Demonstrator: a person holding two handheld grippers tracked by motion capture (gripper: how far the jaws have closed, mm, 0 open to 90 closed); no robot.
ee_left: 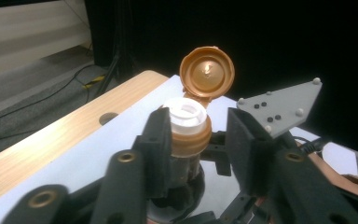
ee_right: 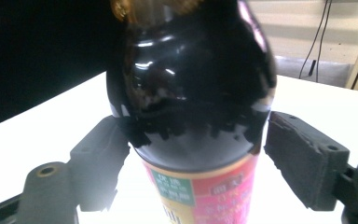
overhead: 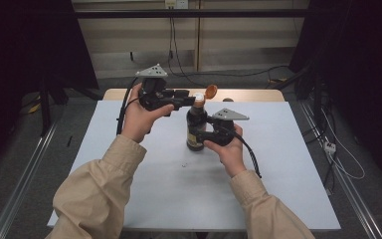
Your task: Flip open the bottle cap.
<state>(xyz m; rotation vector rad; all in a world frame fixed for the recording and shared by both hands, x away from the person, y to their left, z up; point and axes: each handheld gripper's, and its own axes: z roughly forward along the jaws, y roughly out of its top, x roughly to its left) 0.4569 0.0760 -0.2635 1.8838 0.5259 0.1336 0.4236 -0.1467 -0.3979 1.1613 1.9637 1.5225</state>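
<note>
Dark sauce bottle (overhead: 196, 130) is standing upright on the white table (overhead: 278, 169), roughly mid-table, slightly toward the far side. Label (ee_right: 200, 193) is showing in the right gripper view: pink/red band with a green patch, some white characters on it, too blurred to read. No brand legible in any view.

Right gripper (overhead: 210, 135) is sitting at the bottle's lower body. In its own view the jaws are standing either side of the bottle: the left pad looks to be against the glass, the right pad (ee_right: 303, 158) is showing a small gap, so spread around it, not clamped.

Left gripper (overhead: 188, 94) is coming in at the neck from the person's left. Its own view is showing the jaws apart, straddling the brown collar and white spout (ee_left: 184, 114); one pad (ee_left: 161, 140) is just beside or touching the collar, the other pad is clear of it.

Brown flip cap (ee_left: 207, 71) is hanging open, hinged back and tilted up behind the spout.

Surroundings: wooden tabletop strip (overhead: 243, 94) is showing past the white sheet's far edge, cables (overhead: 179, 64) are running along the floor behind, dark curtains on both sides. A small speck (overhead: 184, 164) is lying on the sheet in front of the bottle.

The high view is giving the overall layout; the open spout is clear in the left gripper view, the label in the right gripper view.
</note>
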